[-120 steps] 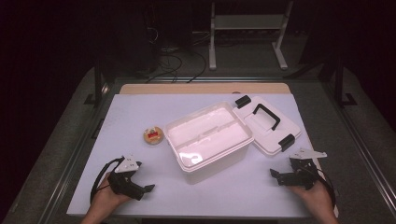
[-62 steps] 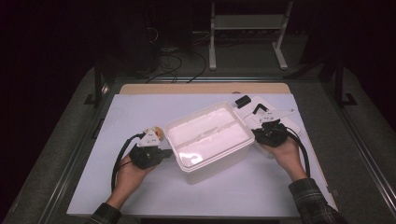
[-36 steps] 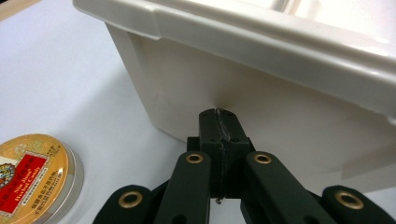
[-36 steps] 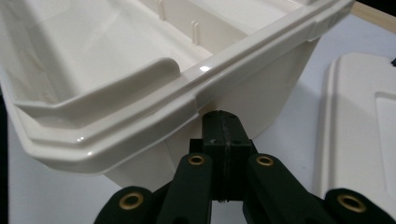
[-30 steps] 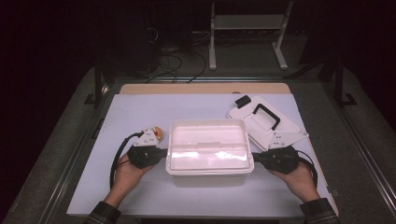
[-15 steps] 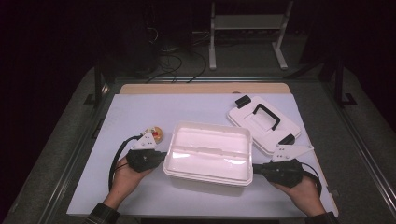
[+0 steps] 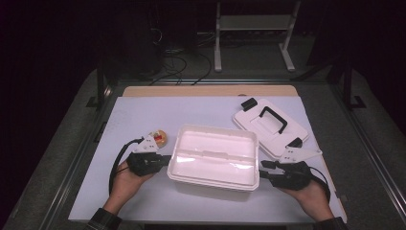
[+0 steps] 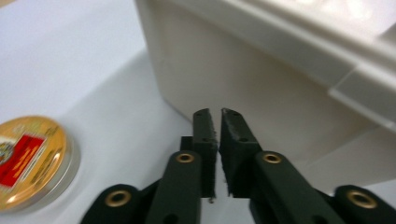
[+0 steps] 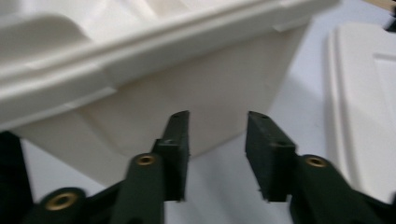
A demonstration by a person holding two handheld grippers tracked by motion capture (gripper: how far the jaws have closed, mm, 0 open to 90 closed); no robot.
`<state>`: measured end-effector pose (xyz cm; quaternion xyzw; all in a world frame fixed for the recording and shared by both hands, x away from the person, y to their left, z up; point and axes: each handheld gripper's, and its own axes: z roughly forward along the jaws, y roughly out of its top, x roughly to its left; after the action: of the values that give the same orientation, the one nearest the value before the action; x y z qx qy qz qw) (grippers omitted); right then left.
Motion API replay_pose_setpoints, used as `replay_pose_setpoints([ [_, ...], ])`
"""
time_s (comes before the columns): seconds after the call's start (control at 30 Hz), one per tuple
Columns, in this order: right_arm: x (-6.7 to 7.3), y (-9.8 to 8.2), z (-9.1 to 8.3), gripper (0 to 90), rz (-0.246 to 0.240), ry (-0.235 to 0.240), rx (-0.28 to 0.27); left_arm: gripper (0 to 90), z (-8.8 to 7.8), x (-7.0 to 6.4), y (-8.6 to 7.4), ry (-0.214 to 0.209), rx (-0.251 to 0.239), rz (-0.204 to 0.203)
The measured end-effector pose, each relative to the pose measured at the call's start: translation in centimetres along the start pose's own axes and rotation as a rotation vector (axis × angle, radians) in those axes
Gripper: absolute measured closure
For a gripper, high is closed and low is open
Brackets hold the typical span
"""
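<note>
Nearest the person, the left gripper (image 7: 160,161) and the right gripper (image 7: 266,168) sit at the two short ends of the open white container (image 7: 213,160), which stands on the bench (image 7: 143,115) between them, squared to the near edge. Judging by how things lie, the container has been set down in front of the person with its lid off, and both grippers are letting go; what is left, as far as the pictures tell, is to put something inside and fit the lid back on.

In the left gripper view the jaws of the left gripper (image 8: 215,122) stand almost together, a thin slit between the pads, with nothing in that slit. They have just been opening slightly. The container wall (image 8: 243,88) lies just ahead of the tips, close but apart from them. To the left of these jaws, near them on the bench, lies a small round tin with a gold and red label (image 8: 29,158).

In the right gripper view the right gripper (image 9: 217,126) has its jaws clearly parted, released, and they too have just been opening; the gap is empty, and the container's end wall (image 9: 201,88) and rim rise just beyond the tips without touching them.

Farther off, beyond the right gripper and to its outer side, the white lid (image 7: 268,125) with a black handle lies flat on the bench, apart from the container.
</note>
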<state>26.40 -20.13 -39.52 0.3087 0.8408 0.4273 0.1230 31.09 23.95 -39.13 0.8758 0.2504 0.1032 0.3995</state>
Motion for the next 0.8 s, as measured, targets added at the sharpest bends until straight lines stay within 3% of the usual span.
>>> replay_pose_setpoints([
  [0.07,-0.2,-0.2,0.0,53.8,0.009,-0.015,0.008,78.4,-0.1,0.1,-0.1,0.006,0.004,-0.003],
  [0.17,-0.7,-1.2,0.0,41.3,0.044,-0.075,0.031,72.6,-0.2,0.6,-0.6,0.02,0.02,-0.021],
  [0.23,-1.3,-2.2,0.0,30.7,0.082,-0.126,0.043,63.5,-0.3,0.8,-0.9,0.03,0.025,-0.033],
  [0.3,-1.5,-2.5,-0.1,26.7,0.098,-0.142,0.05,60.9,-0.5,1.0,-1.1,0.042,0.032,-0.032],
  [0.33,-1.9,-3.5,-0.2,23.0,0.129,-0.158,0.066,53.3,-0.7,1.1,-1.2,0.054,0.026,-0.035],
  [0.43,-2.1,-4.2,-0.2,18.2,0.139,-0.168,0.077,47.1,-1.2,1.4,-1.1,0.051,0.034,-0.033],
  [0.47,-2.3,-5.1,-0.1,14.7,0.148,-0.18,0.098,41.2,-1.3,1.5,-1.0,0.049,0.035,-0.03],
  [0.6,-2.5,-6.3,0.1,14.0,0.154,-0.22,0.127,34.7,-2.0,1.7,-0.2,0.029,0.036,-0.004],
  [0.8,-2.7,-7.1,0.6,12.6,0.151,-0.234,0.125,30.5,-2.5,1.9,0.6,0.009,0.056,0.023],
])
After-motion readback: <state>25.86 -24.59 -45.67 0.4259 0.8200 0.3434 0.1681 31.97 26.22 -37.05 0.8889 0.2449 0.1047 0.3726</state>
